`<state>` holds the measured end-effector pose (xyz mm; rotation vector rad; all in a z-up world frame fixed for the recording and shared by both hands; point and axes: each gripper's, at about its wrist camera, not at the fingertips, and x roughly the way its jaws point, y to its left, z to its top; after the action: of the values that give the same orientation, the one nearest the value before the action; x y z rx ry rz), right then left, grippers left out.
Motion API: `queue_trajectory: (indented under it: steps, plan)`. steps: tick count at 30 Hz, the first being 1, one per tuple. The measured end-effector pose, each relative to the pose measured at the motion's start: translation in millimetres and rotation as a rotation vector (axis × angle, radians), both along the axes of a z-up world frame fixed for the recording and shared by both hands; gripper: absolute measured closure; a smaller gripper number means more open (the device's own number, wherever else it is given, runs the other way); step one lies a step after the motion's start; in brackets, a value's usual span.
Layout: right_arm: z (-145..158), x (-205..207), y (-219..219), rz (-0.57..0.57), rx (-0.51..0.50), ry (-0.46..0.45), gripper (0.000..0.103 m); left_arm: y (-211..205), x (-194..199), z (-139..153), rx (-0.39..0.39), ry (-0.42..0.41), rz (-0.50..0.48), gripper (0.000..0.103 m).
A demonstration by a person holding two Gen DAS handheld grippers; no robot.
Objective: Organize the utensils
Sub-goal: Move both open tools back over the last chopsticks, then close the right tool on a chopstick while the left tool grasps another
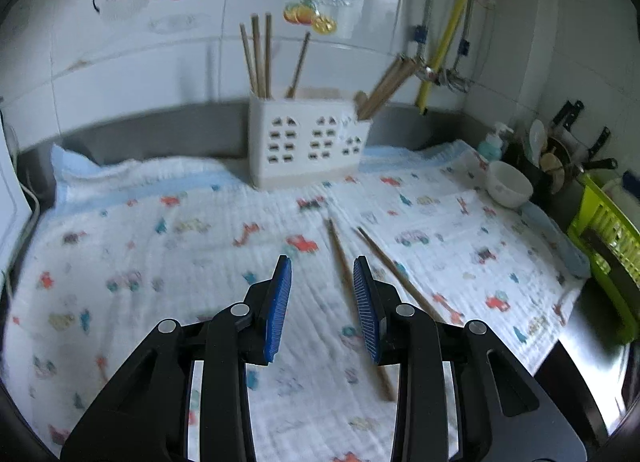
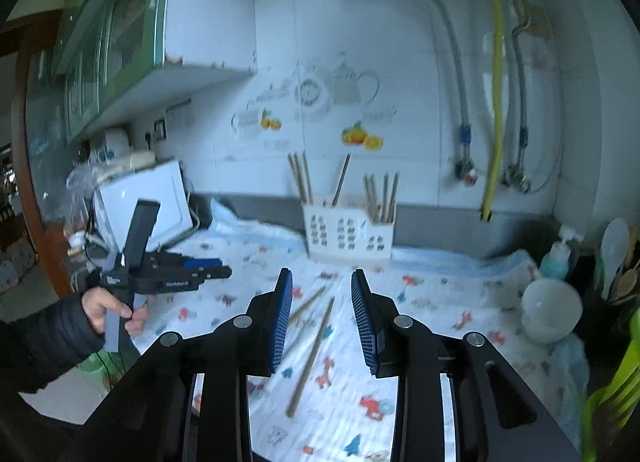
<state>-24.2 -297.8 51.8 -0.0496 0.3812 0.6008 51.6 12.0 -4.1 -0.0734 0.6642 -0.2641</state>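
Note:
A white perforated utensil holder (image 1: 308,142) (image 2: 348,236) stands at the back of the printed cloth (image 1: 160,262), against the wall. Wooden chopsticks (image 1: 258,58) stick up from its left and right compartments. Two loose chopsticks (image 1: 394,272) (image 2: 316,342) lie on the cloth in front of it. My left gripper (image 1: 322,266) hovers just left of them, jaws apart, nothing between the blue pads. In the right wrist view a hand holds the left gripper (image 2: 218,268) at the left. My right gripper (image 2: 321,274) is open and empty above the loose chopsticks.
A white bowl (image 1: 508,184) (image 2: 552,310) lies on the cloth's right edge beside a soap bottle (image 1: 492,144) (image 2: 556,258). A green rack (image 1: 608,238) and dark kitchen tools sit further right. A white appliance (image 2: 148,198) stands at the left.

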Motion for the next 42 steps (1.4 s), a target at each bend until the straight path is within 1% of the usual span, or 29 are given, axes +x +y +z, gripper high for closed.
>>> queue_trajectory:
  steps: [4, 6, 11, 14, 17, 19, 22, 24, 28, 29, 31, 32, 34, 36, 37, 42]
  plan:
    - [-39, 9, 22, 0.010, -0.010, 0.074, 0.077, -9, -6, -17, -0.031, 0.025, -0.009, 0.070]
    - [-58, 13, 30, 0.006, -0.012, 0.113, 0.082, -13, -8, -28, -0.047, 0.050, -0.014, 0.070]
    - [-102, 26, 52, -0.030, -0.060, 0.186, 0.086, -21, -8, -52, -0.054, 0.097, -0.025, 0.070]
    - [-120, 33, 58, -0.032, -0.055, 0.233, 0.086, -26, -7, -64, -0.065, 0.125, -0.028, 0.070]
    - [-137, 43, 65, -0.062, -0.088, 0.254, 0.086, -32, -6, -73, -0.067, 0.147, -0.038, 0.070]
    - [-146, 48, 66, -0.067, -0.081, 0.285, 0.086, -36, -4, -77, -0.073, 0.158, -0.040, 0.070]
    - [-156, 55, 68, -0.074, -0.090, 0.309, 0.086, -40, -1, -83, -0.071, 0.168, -0.042, 0.070]
    - [-160, 57, 70, -0.072, -0.099, 0.322, 0.089, -44, 1, -86, -0.058, 0.174, -0.044, 0.070]
    - [-167, 61, 72, -0.077, -0.117, 0.333, 0.091, -48, 4, -92, -0.037, 0.186, -0.051, 0.070]
    - [-168, 62, 72, -0.075, -0.115, 0.337, 0.094, -49, 5, -93, -0.034, 0.188, -0.049, 0.071]
    - [-170, 63, 73, -0.078, -0.122, 0.338, 0.095, -50, 7, -95, -0.028, 0.194, -0.052, 0.071]
    - [-170, 63, 74, -0.079, -0.126, 0.335, 0.094, -51, 8, -97, -0.020, 0.195, -0.051, 0.072]
    - [-169, 62, 76, -0.082, -0.141, 0.326, 0.095, -53, 10, -99, -0.014, 0.203, -0.058, 0.079]
    - [-169, 62, 78, -0.082, -0.144, 0.326, 0.096, -55, 12, -101, -0.006, 0.211, -0.057, 0.081]
    - [-169, 62, 78, -0.081, -0.142, 0.328, 0.096, -56, 12, -101, 0.010, 0.206, -0.059, 0.084]
    - [-172, 63, 81, -0.086, -0.148, 0.336, 0.095, -61, 16, -102, 0.036, 0.206, -0.067, 0.084]
